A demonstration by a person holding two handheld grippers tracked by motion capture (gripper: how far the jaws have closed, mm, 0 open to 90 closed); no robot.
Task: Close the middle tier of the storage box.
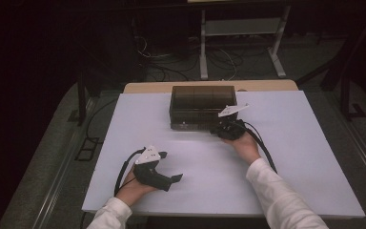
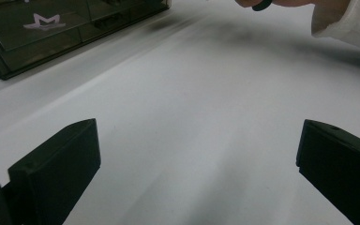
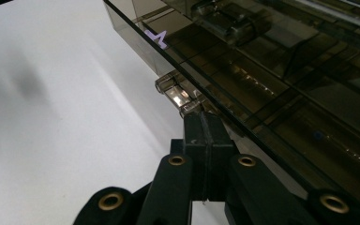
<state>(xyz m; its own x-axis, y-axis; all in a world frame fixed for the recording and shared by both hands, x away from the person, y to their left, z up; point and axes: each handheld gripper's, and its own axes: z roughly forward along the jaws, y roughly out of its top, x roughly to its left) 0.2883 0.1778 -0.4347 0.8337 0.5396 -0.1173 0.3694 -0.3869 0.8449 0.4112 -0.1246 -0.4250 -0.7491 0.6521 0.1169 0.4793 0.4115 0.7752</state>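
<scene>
1. Toward the far middle of the white table (image 1: pixel 290 157): smoky clear plastic box (image 1: pixel 202 102), lid down.
2. At its front right corner: right gripper (image 3: pixel 205 123), jaws pressed together, tips just under the lid's edge beside a clear latch (image 3: pixel 177 93).
3. Near the front left: left gripper (image 1: pixel 171 180), jaws spread wide, nothing between, well apart from the box.
</scene>
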